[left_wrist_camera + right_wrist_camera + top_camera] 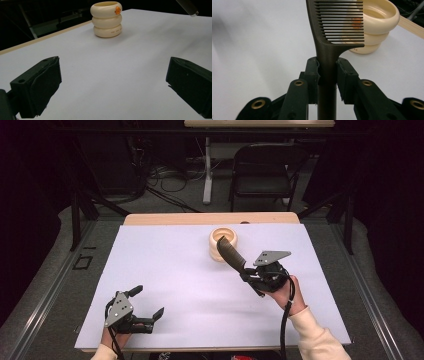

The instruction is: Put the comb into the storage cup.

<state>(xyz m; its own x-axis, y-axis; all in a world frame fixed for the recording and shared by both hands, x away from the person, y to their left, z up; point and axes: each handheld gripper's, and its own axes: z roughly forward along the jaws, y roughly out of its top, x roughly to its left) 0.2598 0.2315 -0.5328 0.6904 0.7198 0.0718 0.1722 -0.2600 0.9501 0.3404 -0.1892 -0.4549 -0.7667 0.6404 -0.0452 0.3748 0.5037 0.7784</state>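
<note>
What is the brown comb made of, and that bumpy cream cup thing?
The comb looks like hard plastic: dark brown, matte, with thin even moulded teeth. The right gripper clamps its handle. The cream holder seems to be smooth plastic or maybe glazed ceramic; its three rounded rings have a soft sheen, with an orange mark near the rim. The look alone can't settle which.

On the white table cover (165, 280), the right gripper (246, 270) clamps a dark comb (230, 251) pointing toward eleven o'clock at the cream ringed holder (223, 240) (its tip overlaps the rim), while the left gripper (148, 303), jaws spread, rests near seven o'clock.
</note>
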